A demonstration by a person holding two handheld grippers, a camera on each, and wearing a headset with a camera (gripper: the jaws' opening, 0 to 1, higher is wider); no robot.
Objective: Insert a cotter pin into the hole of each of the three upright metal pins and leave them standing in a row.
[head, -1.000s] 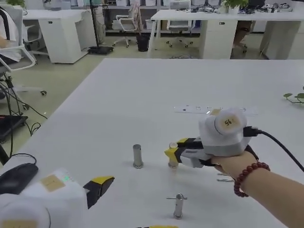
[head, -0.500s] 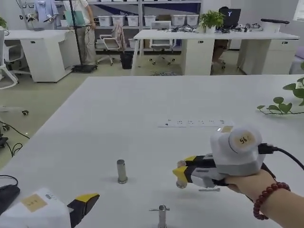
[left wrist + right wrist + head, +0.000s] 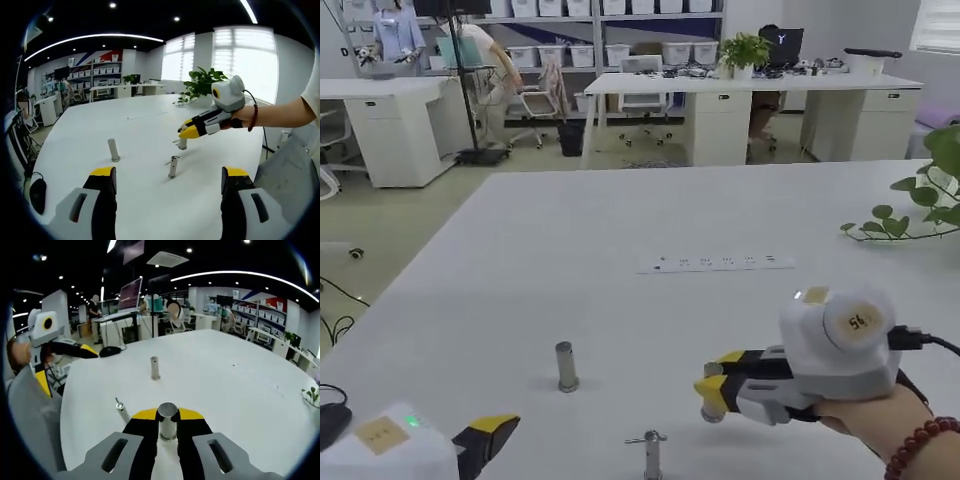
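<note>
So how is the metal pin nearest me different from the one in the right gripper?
The nearest pin carries a cotter pin through its top; the gripped pin shows none. The nearest pin stands free; the gripped pin sits between the right gripper's jaws. Both stand upright on the table.

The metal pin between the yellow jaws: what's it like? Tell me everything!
The metal pin is a short, shiny grey cylinder with a flat round top. It stands upright on the white table, and the right gripper clamps it from both sides with its yellow-tipped black jaws.
</note>
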